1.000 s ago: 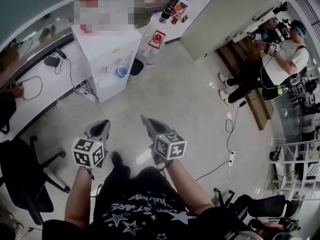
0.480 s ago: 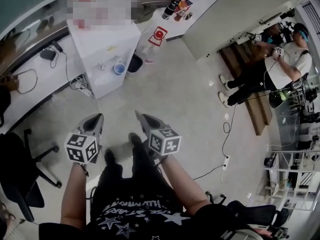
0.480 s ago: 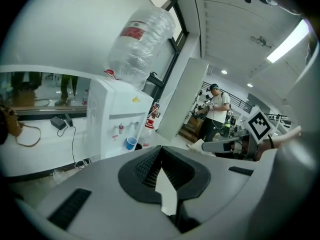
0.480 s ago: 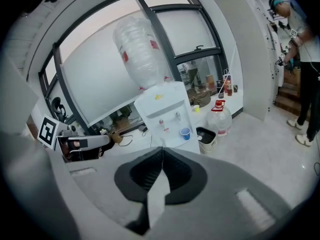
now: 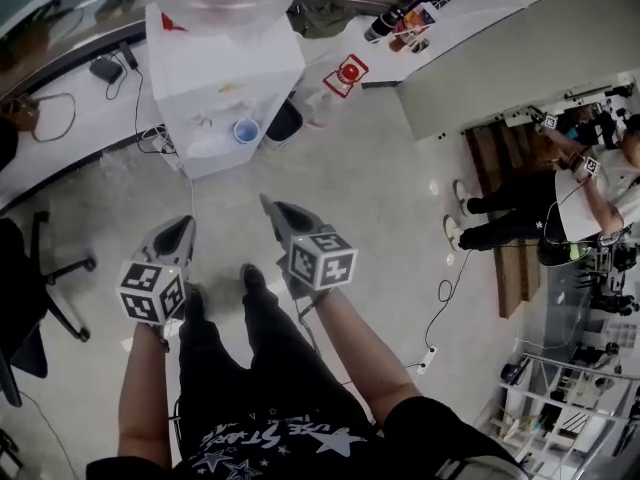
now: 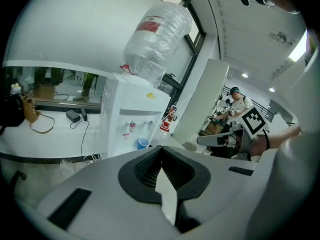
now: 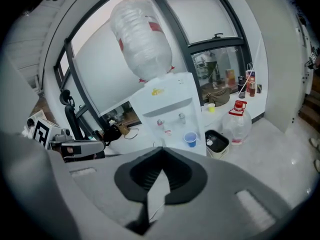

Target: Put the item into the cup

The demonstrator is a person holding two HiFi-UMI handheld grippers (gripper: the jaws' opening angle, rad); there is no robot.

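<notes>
A blue cup point(image 5: 245, 130) stands on the tap ledge of a white water dispenser point(image 5: 225, 78) with a big clear bottle on top. The same cup point(image 6: 143, 143) point(image 7: 190, 139) shows ahead in both gripper views, well beyond the jaws. My left gripper point(image 5: 183, 224) and right gripper point(image 5: 268, 203) are held side by side over the floor in front of my legs, both pointed at the dispenser. Each one's jaws meet at the tip, and I see nothing held in the left gripper point(image 6: 161, 151) or the right gripper point(image 7: 161, 153). No loose item is visible.
A clear jug with a red cap point(image 5: 345, 73) and a black bin point(image 5: 284, 123) stand on the floor right of the dispenser. A white counter with cables point(image 5: 70, 118) runs along the left, with a black chair point(image 5: 30, 298). Another person point(image 5: 560, 208) works far right. A power strip point(image 5: 432, 353) lies on the floor.
The dispenser and cup have come nearer as I walked forward. Both grippers stay shut and side by side, now slightly left in the head view.
</notes>
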